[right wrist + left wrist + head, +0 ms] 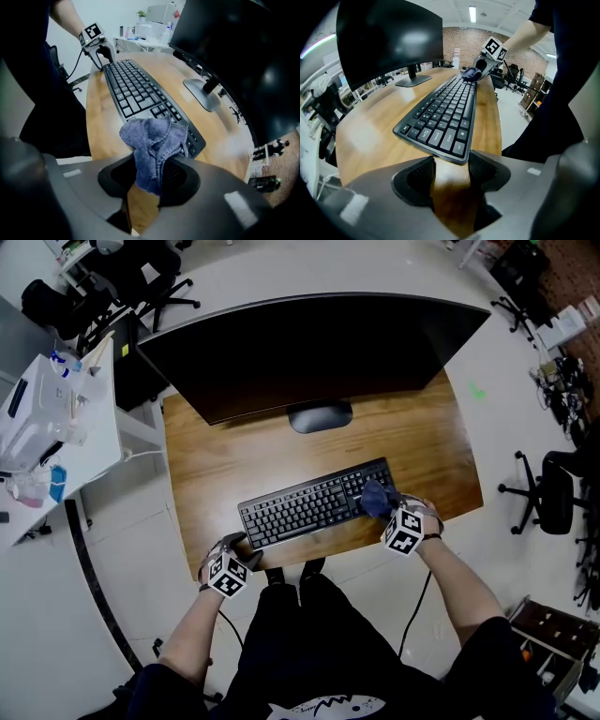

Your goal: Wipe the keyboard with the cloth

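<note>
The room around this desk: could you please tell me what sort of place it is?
Probably an open-plan office: a wooden desk carries a monitor and keyboard, and a wheeled office chair stands nearby.

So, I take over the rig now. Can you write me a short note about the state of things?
Left hand-held gripper: open, jaws apart at the left end of the keyboard, holding nothing.
Right hand-held gripper: shut on the blue cloth, over the keyboard's right end.
Keyboard sits on the desk, before the monitor.
Done: cloth gripped, brought to the keys.
Left: probably wiping across towards the left end.
</note>
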The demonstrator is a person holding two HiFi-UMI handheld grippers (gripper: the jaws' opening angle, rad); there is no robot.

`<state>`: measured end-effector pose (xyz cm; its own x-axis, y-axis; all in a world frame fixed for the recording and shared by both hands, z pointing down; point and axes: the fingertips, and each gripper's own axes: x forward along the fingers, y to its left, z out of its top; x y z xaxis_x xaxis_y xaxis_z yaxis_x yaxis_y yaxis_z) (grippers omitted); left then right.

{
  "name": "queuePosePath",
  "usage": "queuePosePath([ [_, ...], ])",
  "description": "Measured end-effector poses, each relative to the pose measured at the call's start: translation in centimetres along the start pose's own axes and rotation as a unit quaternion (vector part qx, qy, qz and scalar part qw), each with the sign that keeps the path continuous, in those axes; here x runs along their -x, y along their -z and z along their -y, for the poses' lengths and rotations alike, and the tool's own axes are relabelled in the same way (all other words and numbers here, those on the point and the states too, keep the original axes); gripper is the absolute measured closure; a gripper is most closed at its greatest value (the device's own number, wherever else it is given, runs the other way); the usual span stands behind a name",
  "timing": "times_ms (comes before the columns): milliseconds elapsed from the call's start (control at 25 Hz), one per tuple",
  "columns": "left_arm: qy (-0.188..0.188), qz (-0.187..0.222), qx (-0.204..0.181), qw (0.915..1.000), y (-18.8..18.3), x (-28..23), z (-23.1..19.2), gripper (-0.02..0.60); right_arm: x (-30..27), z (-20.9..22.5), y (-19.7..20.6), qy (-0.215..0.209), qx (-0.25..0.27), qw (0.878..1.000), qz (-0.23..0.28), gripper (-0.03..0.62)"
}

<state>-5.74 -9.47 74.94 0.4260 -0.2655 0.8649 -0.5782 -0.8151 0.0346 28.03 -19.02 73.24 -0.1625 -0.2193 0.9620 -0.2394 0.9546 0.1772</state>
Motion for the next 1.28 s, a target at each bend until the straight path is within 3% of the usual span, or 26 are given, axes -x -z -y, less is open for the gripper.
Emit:
queuePosePath([
  [240, -0.002, -0.001, 0.002, 1.0000, 0.0, -0.1, -0.1, 0.350, 0.3, 2.9, 4.3, 0.022, -0.041, 0.998, -0.051, 0.465],
  [480, 0.001, -0.001, 0.003, 1.0000, -0.1, -0.1, -0.1, 0.350, 2.0, 8.3, 2.9, 0.054, -0.172, 0.984, -0.003, 0.464],
  [600, 0.001, 0.000, 0.003, 1.0000, -0.2, -0.2, 0.0, 0.350, 1.1, 10.7, 2.5, 0.062, -0.210, 0.976, -0.019, 0.464],
  [800, 0.001, -0.002, 0.006, 1.0000, -0.3, -0.3, 0.0, 0.350, -1.6, 9.4, 1.7, 0.039, -0.226, 0.971, -0.069, 0.464],
  [1040, 0.000, 0.004, 0.005, 1.0000, -0.3, -0.3, 0.0, 0.350, -1.7, 7.9, -1.1, 0.055, -0.219, 0.972, -0.058, 0.464],
  [1280, 0.000, 0.008, 0.005, 1.0000, -0.3, -0.2, 0.0, 0.350, -2.5, 3.7, -7.9, 0.047, -0.177, 0.983, -0.025, 0.464],
])
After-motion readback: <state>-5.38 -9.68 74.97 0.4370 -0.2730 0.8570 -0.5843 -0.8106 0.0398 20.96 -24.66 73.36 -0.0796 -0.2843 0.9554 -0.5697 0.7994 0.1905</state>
